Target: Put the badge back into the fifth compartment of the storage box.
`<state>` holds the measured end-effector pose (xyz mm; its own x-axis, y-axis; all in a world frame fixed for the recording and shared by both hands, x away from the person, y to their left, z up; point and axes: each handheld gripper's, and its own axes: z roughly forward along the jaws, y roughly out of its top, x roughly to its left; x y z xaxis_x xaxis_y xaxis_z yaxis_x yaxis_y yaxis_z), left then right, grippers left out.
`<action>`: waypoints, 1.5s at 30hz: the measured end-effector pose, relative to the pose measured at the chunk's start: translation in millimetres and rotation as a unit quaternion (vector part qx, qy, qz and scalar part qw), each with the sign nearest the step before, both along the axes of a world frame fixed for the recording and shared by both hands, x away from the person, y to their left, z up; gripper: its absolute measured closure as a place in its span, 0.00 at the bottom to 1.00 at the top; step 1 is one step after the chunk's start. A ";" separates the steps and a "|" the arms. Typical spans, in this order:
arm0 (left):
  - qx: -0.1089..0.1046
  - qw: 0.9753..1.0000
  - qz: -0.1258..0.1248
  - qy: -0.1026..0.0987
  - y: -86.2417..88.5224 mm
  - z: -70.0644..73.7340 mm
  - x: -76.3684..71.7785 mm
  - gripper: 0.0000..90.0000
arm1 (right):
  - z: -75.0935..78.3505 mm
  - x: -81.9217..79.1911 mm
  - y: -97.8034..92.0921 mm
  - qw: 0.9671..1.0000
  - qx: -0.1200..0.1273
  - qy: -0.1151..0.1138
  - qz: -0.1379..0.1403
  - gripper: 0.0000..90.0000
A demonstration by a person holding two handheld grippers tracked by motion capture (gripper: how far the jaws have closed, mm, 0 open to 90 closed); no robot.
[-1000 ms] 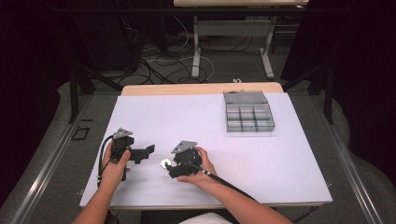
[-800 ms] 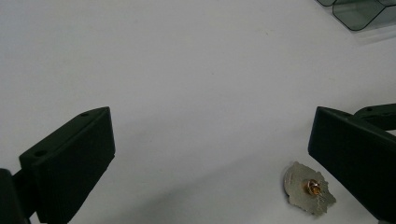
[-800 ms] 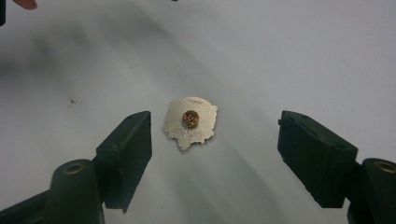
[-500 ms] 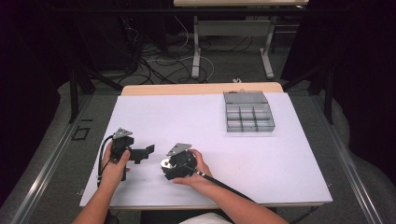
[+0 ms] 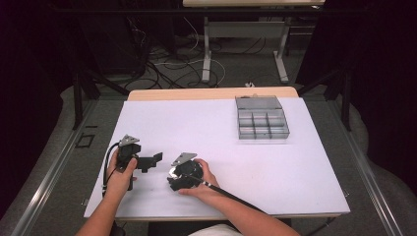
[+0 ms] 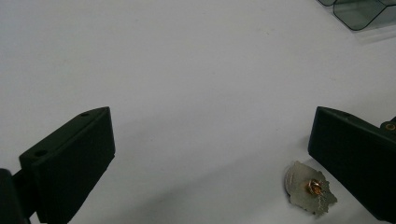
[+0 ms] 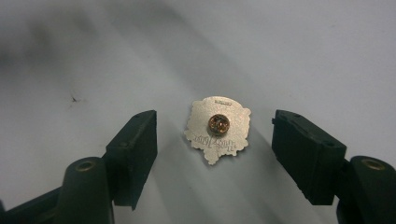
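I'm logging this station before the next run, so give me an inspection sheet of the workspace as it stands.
Surface: white table top, bare across most of its area.
Job's things: a small silver pin badge lies back side up, its clasp showing, flat on the table; a grey compartment box sits at the far right, and whether its compartments hold anything cannot be told.
Clutter: nothing seen.
Grippers: right claw open, jaws either side of the badge, not touching it; left claw open, holding nothing.
Cables: one trails from each gripper; a tangle lies on the floor beyond the table.
Surroundings: dark curtains, another table's legs behind.
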<state>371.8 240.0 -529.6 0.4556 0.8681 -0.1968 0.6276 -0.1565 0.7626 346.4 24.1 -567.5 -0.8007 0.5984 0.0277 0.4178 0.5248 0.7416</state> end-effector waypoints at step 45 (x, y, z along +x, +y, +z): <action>0.003 1.000 -0.004 0.004 0.0 -0.8 0.8 0.01 | -3.0 2.2 4.8 1.000 0.004 -0.021 -0.005 0.63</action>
